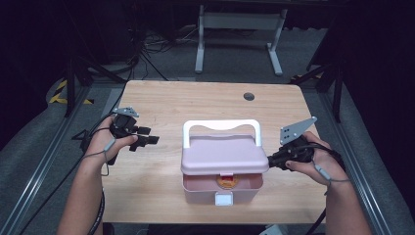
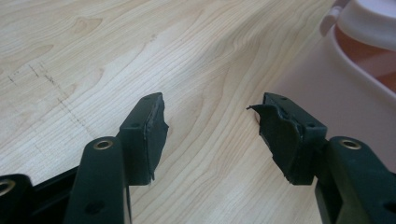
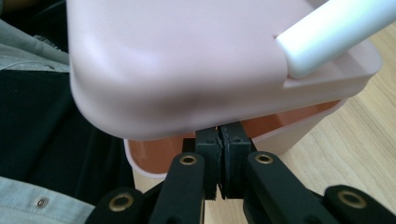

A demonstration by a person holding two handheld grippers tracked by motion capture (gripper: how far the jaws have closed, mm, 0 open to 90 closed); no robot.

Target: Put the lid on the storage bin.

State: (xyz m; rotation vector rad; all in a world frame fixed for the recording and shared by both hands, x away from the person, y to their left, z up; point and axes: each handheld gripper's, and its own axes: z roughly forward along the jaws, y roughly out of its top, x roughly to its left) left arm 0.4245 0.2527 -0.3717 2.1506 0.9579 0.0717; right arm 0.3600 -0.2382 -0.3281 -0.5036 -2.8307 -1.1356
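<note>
A pink box [image 1: 200,192] with a white handle [image 1: 220,126] stands at the table's near middle. Its lid [image 1: 222,154] is raised a little at the front, showing an orange interior and a round red item [image 1: 226,182]. My right gripper [image 1: 270,161] is shut at the lid's right edge; in the right gripper view its closed tips [image 3: 219,135] sit just under the lid [image 3: 177,60], above the base's rim [image 3: 289,135]. My left gripper [image 1: 148,135] hovers open left of the box, over bare wood [image 2: 208,112], with the box's wall [image 2: 327,88] to its right.
The wooden table [image 1: 195,103] has a round cable hole [image 1: 248,96] at the back right. A white latch [image 1: 224,199] hangs at the box's front. Behind the table stand a white desk frame [image 1: 240,29] and floor cables.
</note>
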